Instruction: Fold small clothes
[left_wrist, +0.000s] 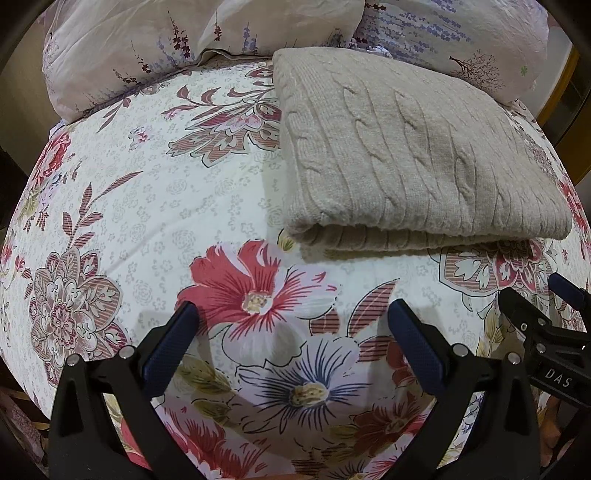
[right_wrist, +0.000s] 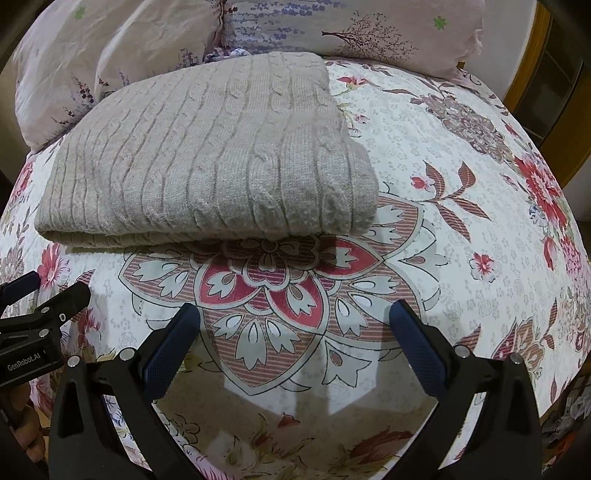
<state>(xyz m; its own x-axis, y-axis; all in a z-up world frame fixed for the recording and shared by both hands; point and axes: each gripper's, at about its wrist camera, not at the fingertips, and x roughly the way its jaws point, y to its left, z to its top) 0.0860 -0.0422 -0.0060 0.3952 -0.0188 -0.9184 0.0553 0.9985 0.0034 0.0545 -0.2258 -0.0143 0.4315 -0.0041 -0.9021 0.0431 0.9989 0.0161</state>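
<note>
one folded knit sweater (left_wrist: 413, 155) on floral bedspread (left_wrist: 155, 206), 2 pillows (left_wrist: 122, 48) behind; left tool (left_wrist: 291, 314) & right tool (right_wrist: 295, 315) wide open, empty.

A beige cable-knit sweater (left_wrist: 413, 155) (right_wrist: 207, 155) lies folded into a neat flat rectangle on the floral bedspread (left_wrist: 155, 206)
</note>
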